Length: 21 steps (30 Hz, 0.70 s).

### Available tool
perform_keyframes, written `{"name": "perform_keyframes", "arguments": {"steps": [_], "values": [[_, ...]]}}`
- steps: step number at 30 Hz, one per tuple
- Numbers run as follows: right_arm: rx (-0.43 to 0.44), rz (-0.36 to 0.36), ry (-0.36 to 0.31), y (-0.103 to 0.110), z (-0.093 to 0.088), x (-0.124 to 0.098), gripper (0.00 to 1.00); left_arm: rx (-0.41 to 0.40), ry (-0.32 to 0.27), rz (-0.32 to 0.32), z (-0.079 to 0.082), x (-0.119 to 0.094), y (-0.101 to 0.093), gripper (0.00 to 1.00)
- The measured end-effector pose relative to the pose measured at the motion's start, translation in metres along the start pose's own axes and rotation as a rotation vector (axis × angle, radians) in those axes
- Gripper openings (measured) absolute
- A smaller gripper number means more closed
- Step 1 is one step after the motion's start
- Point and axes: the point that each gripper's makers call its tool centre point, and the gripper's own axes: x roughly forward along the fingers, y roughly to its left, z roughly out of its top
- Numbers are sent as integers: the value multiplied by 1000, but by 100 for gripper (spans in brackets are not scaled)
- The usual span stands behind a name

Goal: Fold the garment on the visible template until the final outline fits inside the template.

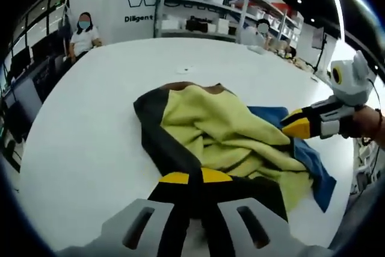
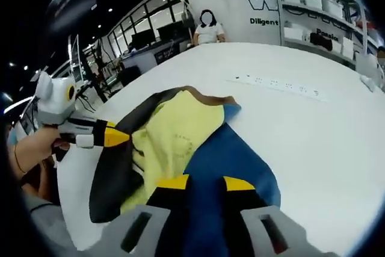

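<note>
A crumpled yellow, black and blue garment [image 1: 222,136] lies on the white table [image 1: 90,142]. The left gripper [image 1: 194,179] clamps its black edge near the table's edge. The right gripper view shows the right gripper [image 2: 204,183] closed on blue fabric; shelves [image 1: 204,4] hold white bins.

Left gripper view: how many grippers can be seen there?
2. The left gripper rises from the bottom, shut on the garment's black edge. The right gripper enters from the right, at its blue part.
</note>
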Motion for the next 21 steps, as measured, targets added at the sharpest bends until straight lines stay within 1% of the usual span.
{"name": "perform_keyframes", "arguments": {"steps": [1,2,4,6,9,11,13,16,17,18,21], "values": [[-21,-4,14,0,-3,1,5,3,0,2,0,0,1,2],[-28,1,14,1,-4,2,0,3,1,2,0,-1,1,2],[-52,1,22,1,-8,4,0,-2,1,1,0,-2,3,2],[-39,3,42,1,-14,7,0,-4,0,0,0,-3,3,2],[-17,4,33,1,-13,6,0,-9,4,3,-1,-6,8,2],[19,8,27,1,-11,4,0,-13,7,9,-1,-6,11,2],[24,7,28,0,-11,4,0,-18,7,11,-1,-6,11,2],[56,11,20,0,-9,3,0,-16,6,12,-1,-6,11,2],[71,16,16,0,-8,2,0,-14,7,13,-1,-6,10,2],[90,20,7,1,-7,1,3,-15,8,13,-2,-6,10,2],[117,32,-13,4,-2,-2,13,-17,6,12,-2,-6,10,2]]}}
